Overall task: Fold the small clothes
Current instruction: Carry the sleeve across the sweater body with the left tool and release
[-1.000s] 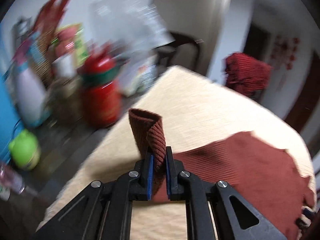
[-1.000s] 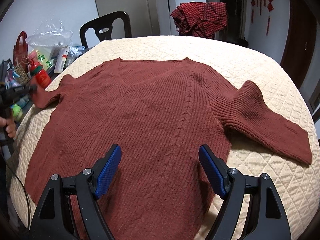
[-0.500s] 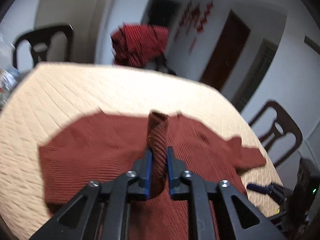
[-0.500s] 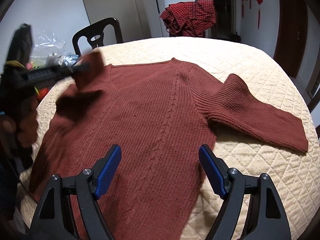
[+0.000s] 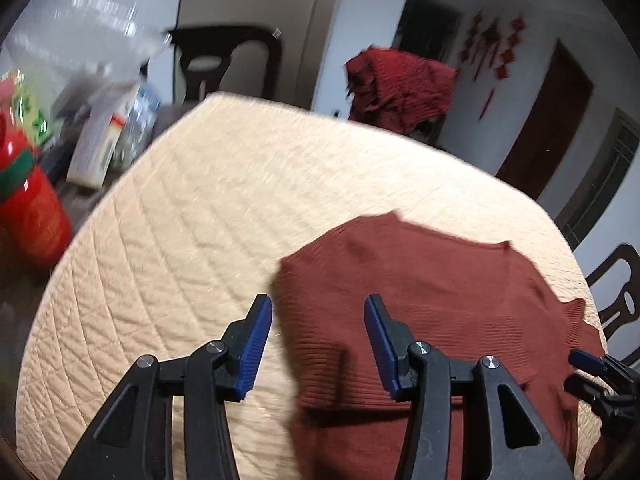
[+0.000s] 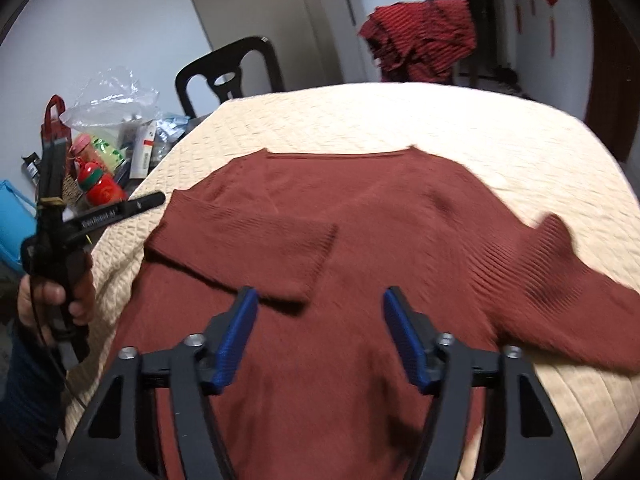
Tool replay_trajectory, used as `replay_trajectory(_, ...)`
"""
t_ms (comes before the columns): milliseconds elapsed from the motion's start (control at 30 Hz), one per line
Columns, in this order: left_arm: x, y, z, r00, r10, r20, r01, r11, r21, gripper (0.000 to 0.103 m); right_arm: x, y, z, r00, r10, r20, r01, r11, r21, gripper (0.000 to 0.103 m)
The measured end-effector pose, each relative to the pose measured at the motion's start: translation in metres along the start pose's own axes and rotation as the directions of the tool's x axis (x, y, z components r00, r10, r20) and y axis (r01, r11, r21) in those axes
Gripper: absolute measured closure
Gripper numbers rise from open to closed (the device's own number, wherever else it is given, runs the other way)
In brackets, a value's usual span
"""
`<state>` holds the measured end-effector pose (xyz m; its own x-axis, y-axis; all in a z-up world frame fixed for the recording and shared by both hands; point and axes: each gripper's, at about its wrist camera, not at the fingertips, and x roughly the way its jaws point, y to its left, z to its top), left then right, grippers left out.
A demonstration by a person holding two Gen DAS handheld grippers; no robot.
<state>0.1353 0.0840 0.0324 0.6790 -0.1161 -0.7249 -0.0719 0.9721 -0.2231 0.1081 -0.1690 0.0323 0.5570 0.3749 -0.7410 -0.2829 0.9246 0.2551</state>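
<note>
While your left gripper (image 5: pixel 318 336) hangs over the near left edge of the sweater (image 5: pixel 432 320), its blue pads stand apart with nothing between them; the jaws have just been opening. From the left wrist camera, the rust-red sweater lies flat on the cream quilted tablecloth (image 5: pixel 192 240), filling the right half of the round table. One pad sits over bare quilt, the other over knit. Off the table's left edge stand a red bottle (image 5: pixel 28 208) and a blurred heap of packets under a clear plastic bag (image 5: pixel 80 40). A dark chair (image 5: pixel 228 64) stands at the far side, and a red checked cloth (image 5: pixel 400 84) is draped beyond it. At the far right edge, part of your right gripper (image 5: pixel 600 384) shows.

Seen from the right wrist camera, your right gripper (image 6: pixel 320 336) hovers above the sweater's (image 6: pixel 380 216) lower body, jaws parted and empty, having just been closing partway. One sleeve (image 6: pixel 248 256) lies folded across the chest, its cuff just beyond the blue pads. The other sleeve (image 6: pixel 568 296) stretches out to the right on the tablecloth (image 6: pixel 480 128). Your left hand (image 6: pixel 52 300) holds the left gripper (image 6: pixel 160 199) beside the table's left edge, clear of the garment.
</note>
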Motion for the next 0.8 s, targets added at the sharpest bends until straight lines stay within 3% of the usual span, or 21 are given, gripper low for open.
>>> replay_trajectory(133,0.022,0.004,-0.005,0.998,-0.005,-0.055,0.005,1.0,-0.005,0.076,0.038,-0.004,0.016,0.996,0.029,-0.084,-0.026,0.999,0.031,0.062)
replay_trajectory(167,0.025,0.004,-0.007,0.998,-0.012,-0.063,0.012,1.0,0.0,0.086,0.046,-0.005,0.017,0.995,0.032,-0.099,-0.029,0.999,0.032,0.07)
replay_trajectory(200,0.028,0.003,-0.009,0.998,-0.014,-0.068,0.015,1.0,0.008,0.088,0.055,-0.005,0.018,0.993,0.033,-0.116,-0.03,0.999,0.025,0.08)
replay_trajectory(267,0.029,0.001,-0.012,0.999,-0.004,-0.051,0.006,1.0,0.028,0.09,0.059,-0.004,0.021,0.994,0.035,-0.105,-0.034,0.999,0.013,0.091)
replay_trajectory(367,0.027,0.003,-0.011,0.999,-0.013,-0.033,0.014,1.0,0.02,0.093,0.056,-0.009,0.029,0.995,0.057,-0.086,-0.053,0.997,0.047,0.099)
replay_trajectory(533,0.023,0.013,-0.009,1.0,-0.017,-0.003,0.017,1.0,-0.007,0.094,0.058,-0.005,0.035,0.997,0.038,-0.067,-0.038,0.999,0.005,0.099)
replay_trajectory(600,0.022,0.014,-0.01,1.0,-0.006,-0.009,0.006,1.0,-0.012,0.094,0.065,-0.012,0.034,0.995,0.047,-0.091,-0.044,0.998,0.04,0.099)
replay_trajectory(700,0.006,0.011,-0.013,1.0,-0.016,0.016,0.016,1.0,0.005,0.094,0.053,-0.015,0.029,0.995,0.08,-0.064,-0.076,0.995,0.058,0.098)
replay_trajectory(800,-0.009,0.001,-0.015,0.998,-0.048,0.04,0.046,0.998,0.035,0.094,0.046,-0.018,0.022,0.995,0.053,-0.082,-0.048,0.997,0.067,0.096)
